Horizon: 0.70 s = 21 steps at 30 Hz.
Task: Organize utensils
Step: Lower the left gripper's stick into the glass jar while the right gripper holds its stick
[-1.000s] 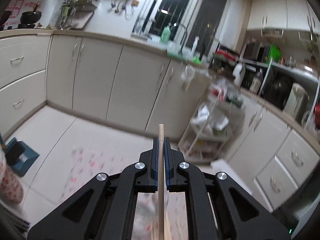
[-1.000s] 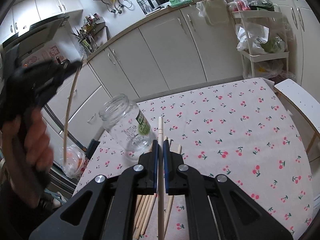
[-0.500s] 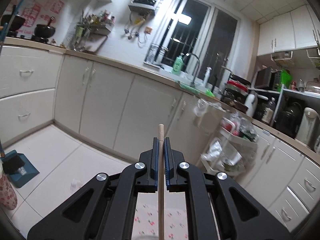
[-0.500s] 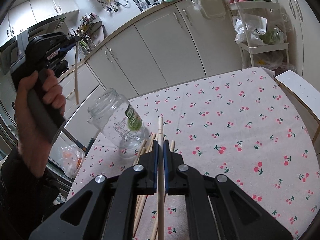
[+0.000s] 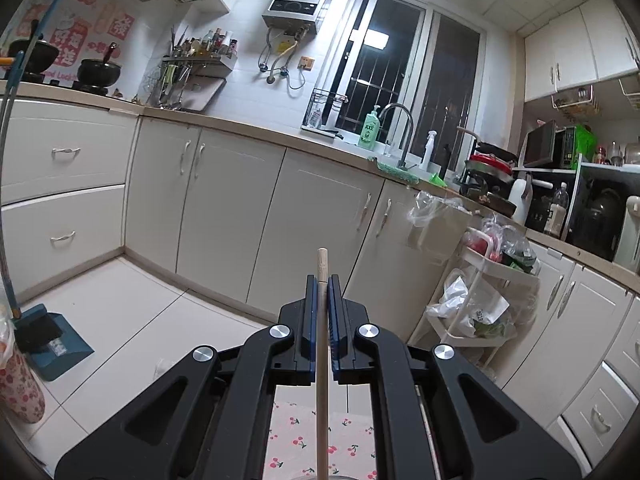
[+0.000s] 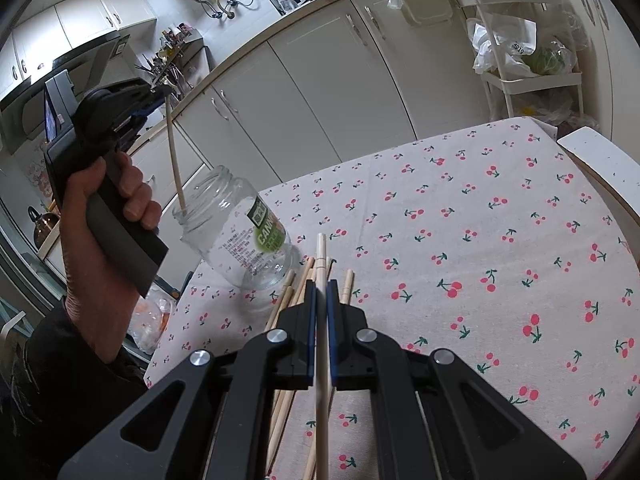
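The chopstick pinched in the left gripper now dips its lower tip into the mouth of the clear glass jar; a second ago it hung left of the jar. The right gripper pinches a second round wooden chopstick between its blue-lined fingers, above a loose pile of chopsticks on the cherry-print table, touching the jar's base.
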Tool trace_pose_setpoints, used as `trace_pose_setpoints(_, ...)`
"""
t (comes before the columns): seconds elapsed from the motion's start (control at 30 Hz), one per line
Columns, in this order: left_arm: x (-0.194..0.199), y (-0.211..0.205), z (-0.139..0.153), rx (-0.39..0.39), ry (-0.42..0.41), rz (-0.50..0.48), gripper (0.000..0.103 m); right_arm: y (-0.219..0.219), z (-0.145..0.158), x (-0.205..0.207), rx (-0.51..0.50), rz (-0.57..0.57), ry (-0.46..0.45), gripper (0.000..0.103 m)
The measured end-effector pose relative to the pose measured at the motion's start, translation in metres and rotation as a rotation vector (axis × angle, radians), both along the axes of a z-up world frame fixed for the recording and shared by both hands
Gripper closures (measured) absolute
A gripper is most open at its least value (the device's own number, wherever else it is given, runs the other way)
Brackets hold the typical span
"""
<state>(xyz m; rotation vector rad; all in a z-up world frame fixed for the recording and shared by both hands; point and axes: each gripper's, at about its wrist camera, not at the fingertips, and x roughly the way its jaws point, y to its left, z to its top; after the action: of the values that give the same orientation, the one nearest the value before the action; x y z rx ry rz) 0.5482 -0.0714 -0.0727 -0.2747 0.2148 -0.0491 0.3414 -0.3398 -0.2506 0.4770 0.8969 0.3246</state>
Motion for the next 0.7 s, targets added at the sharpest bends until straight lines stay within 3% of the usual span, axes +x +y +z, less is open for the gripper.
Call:
trace_pose_setpoints(0.23,-0.007,-0.007,-0.008,0.026,0.004,-0.015,0.098,-0.002,-0.002,0.001,0.008,-0.005,0.008,0.097)
trace_pose_setpoints(0.7,-0.054,-0.007,-0.035,0.130,0.098,-0.087,0.098,-0.002,0.008,-0.004,0.013,-0.008,-0.029,0.097)
